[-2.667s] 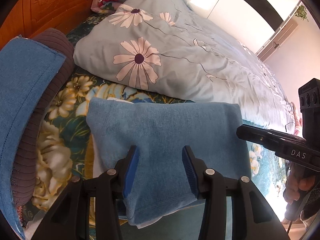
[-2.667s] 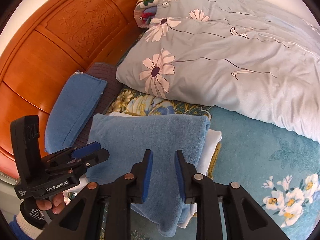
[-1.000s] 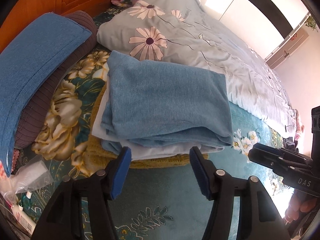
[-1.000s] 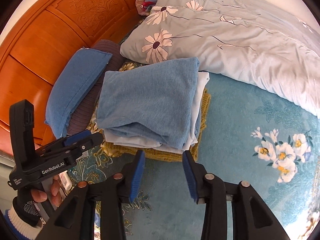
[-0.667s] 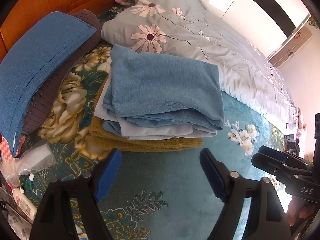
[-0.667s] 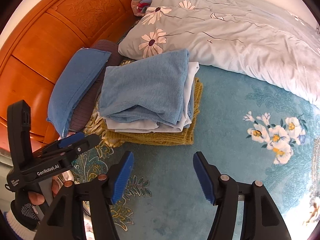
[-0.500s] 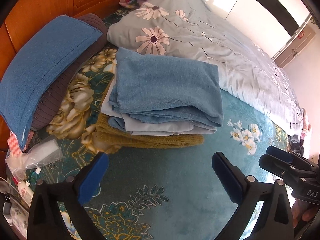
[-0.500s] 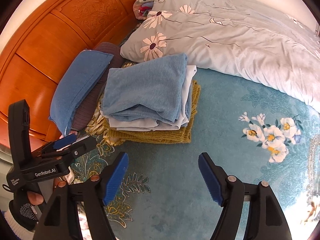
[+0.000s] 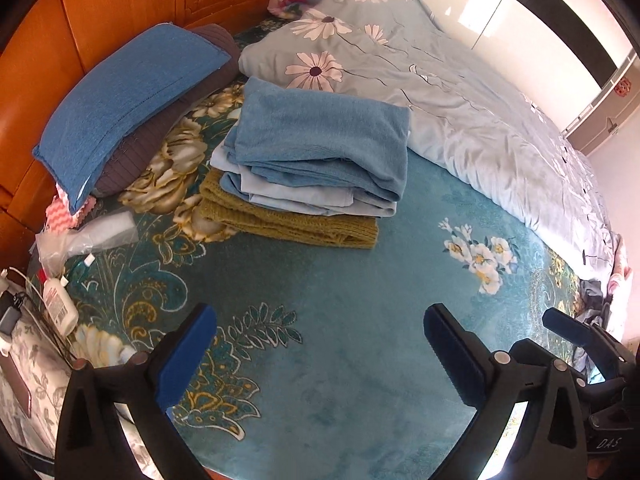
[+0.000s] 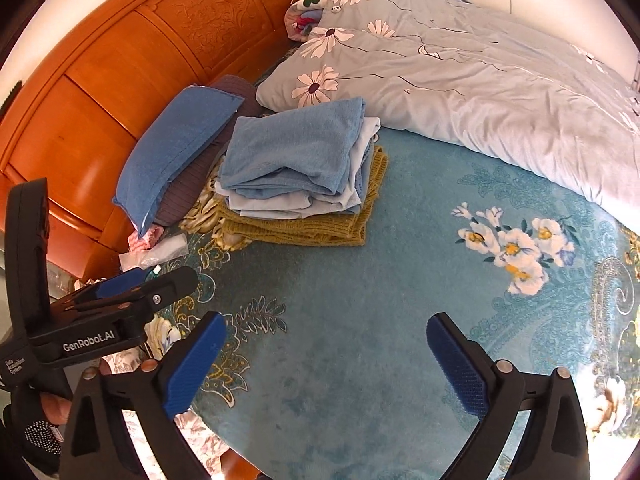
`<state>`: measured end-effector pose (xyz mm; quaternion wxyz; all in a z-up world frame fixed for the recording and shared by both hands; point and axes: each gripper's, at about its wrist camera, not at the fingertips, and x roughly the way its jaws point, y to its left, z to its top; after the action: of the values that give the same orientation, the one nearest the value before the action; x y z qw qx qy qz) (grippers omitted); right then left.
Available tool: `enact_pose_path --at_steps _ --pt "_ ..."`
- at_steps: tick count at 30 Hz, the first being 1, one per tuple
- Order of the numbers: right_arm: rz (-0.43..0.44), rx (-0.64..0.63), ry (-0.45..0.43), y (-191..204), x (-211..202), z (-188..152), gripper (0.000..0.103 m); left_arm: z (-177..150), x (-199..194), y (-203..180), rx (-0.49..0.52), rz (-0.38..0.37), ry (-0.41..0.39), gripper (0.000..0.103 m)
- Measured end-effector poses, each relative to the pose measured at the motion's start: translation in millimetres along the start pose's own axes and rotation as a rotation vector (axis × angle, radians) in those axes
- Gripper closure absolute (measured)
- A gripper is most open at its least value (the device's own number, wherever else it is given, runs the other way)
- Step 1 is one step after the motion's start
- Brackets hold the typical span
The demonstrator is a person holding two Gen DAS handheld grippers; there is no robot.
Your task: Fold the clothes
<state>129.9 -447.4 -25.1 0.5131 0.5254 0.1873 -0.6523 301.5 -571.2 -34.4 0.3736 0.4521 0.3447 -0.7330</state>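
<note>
Seen through the left wrist camera, the left gripper point(image 9: 318, 346) is released, its blue ribbed pads spread wide and holding nothing, above the teal plush bedspread point(image 9: 340, 360) with its woven floral pattern. Beyond the gripper, the stack of folded clothes point(image 9: 308, 164) lies on that bedspread: a soft blue terry piece on top, smooth pale-blue layers beneath it, and a coarse olive knit at the base. Left of the stack, a rectangular blue pillow point(image 9: 128, 108) leans on a ribbed brown cushion point(image 9: 168, 128) against the carved wooden headboard point(image 9: 120, 12). Behind and right of the stack, the wrinkled daisy-print duvet point(image 9: 460, 92) touches its far edge. A crumpled clear plastic bag point(image 9: 96, 236) and a small white bottle point(image 9: 60, 304) lie to the lower left of the stack. The right gripper point(image 9: 576, 340) shows at the lower right edge, well apart from the stack.

Seen through the right wrist camera, the right gripper point(image 10: 326, 356) is likewise released, textured blue pads far apart, with nothing between them. The stack of folded clothes point(image 10: 300, 172) sits ahead of it, squared and flat, just beside the blue pillow point(image 10: 180, 148) and touching the duvet point(image 10: 460, 80). The left gripper point(image 10: 136, 284), a black body marked "GenRobot.AI", sits to the lower left of the stack, apart from it.
</note>
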Motion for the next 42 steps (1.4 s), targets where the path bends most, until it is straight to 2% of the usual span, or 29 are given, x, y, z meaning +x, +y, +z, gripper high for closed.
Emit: enact_pose_path --at_steps 3,8,15,18,26,42 --pt "-0.012 -0.021 -0.002 -4.5 -10.4 -10.6 0.000 -10.4 -9.0 -8.5 -0.017 0.031 -0.005 0.000" --pt "-0.009 -0.055 -0.014 -8.2 -26.6 -22.3 0.000 -20.9 -19.0 -17.4 -0.045 0.013 -0.019 0.000" --pt "-0.002 -0.073 -0.017 -12.6 -36.9 -35.5 0.000 -33.0 -24.4 -36.3 -0.011 0.062 -0.019 0.000" --pt "-0.003 -0.079 -0.018 -14.3 -41.0 -41.1 0.000 -39.7 -26.0 -39.3 -0.012 0.058 -0.013 0.000" --pt "-0.004 -0.106 -0.008 -12.8 -50.4 -58.0 0.000 -56.5 -35.2 -39.9 -0.050 0.049 -0.012 0.000" --pt "-0.009 -0.125 -0.013 -5.0 -60.8 -73.9 0.000 -78.3 -48.3 -33.1 -0.052 0.105 -0.017 0.000"
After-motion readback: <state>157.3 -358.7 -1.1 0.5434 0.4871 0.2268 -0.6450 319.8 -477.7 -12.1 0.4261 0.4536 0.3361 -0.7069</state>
